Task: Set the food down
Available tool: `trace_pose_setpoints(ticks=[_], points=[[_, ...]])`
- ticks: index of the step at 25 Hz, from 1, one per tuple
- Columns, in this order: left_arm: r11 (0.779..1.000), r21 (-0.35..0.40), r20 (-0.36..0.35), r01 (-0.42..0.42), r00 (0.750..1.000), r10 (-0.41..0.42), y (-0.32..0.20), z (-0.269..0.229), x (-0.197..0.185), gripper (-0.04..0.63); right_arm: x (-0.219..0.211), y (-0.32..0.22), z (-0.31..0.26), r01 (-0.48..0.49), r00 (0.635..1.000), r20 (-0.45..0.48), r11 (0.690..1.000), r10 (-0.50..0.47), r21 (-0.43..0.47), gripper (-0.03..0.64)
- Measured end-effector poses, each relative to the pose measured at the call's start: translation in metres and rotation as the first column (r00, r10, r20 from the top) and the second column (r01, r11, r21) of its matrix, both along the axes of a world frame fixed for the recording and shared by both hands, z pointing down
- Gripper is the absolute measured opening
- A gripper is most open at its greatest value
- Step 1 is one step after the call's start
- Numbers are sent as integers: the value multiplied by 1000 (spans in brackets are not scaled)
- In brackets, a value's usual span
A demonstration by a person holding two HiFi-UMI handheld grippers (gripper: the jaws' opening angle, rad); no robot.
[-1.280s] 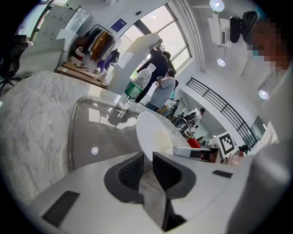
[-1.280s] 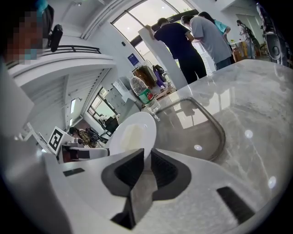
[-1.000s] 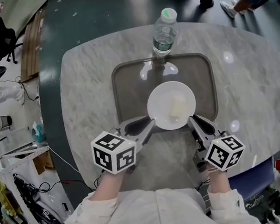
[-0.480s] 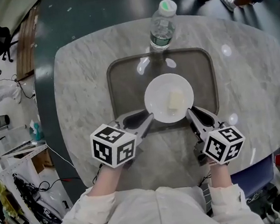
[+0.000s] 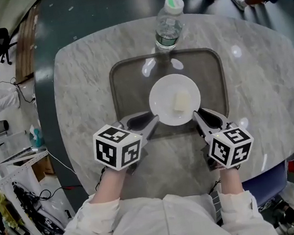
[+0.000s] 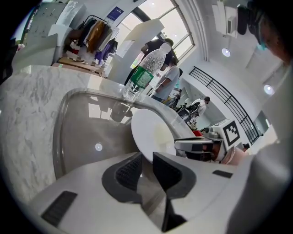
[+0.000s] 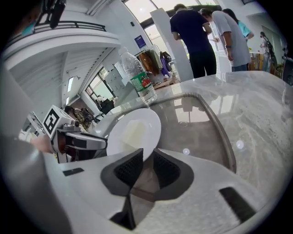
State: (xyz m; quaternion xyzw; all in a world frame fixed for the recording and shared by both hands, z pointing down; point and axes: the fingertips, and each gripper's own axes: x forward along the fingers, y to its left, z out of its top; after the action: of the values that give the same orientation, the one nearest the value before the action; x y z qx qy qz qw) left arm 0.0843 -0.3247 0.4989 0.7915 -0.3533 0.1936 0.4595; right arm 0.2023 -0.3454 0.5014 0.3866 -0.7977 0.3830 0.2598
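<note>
A white plate (image 5: 174,99) carrying a pale yellow piece of food (image 5: 181,101) is held over the grey-brown tray (image 5: 116,91), gripped from both sides. My left gripper (image 5: 152,123) is shut on the plate's near-left rim, and my right gripper (image 5: 196,116) is shut on its near-right rim. In the left gripper view the plate (image 6: 153,132) has its edge pinched at the left gripper (image 6: 146,160). The right gripper view shows the plate (image 7: 132,130) with its rim clamped in the right gripper (image 7: 147,157). I cannot tell whether the plate touches the tray.
A clear water bottle (image 5: 168,25) with a green cap stands on the marble table (image 5: 258,74) just beyond the tray's far rim. People stand past the table's far side (image 7: 206,36). Clutter and cables lie on the floor at the left (image 5: 8,158).
Both grippers have carried the plate a little farther from me, deeper over the tray. Their grip on the rim is unchanged.
</note>
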Motion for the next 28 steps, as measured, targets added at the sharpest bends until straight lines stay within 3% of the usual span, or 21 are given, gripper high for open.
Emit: trace_pose_setpoints(ticks=[11,22,28], points=[[1000,-9,35,13,999,-13,-2,4,-2,64,-3,0,5,54,991,-120,998,-52,13,43],[996,0,40,88,995,-88,-7,3,-10,64,-4,0,-3,32,993,-116,997,-23,77,54],[998,10,40,59,997,-59,0,-5,-15,64,-4,4,-13,0,995,-95,995,10,97,65]])
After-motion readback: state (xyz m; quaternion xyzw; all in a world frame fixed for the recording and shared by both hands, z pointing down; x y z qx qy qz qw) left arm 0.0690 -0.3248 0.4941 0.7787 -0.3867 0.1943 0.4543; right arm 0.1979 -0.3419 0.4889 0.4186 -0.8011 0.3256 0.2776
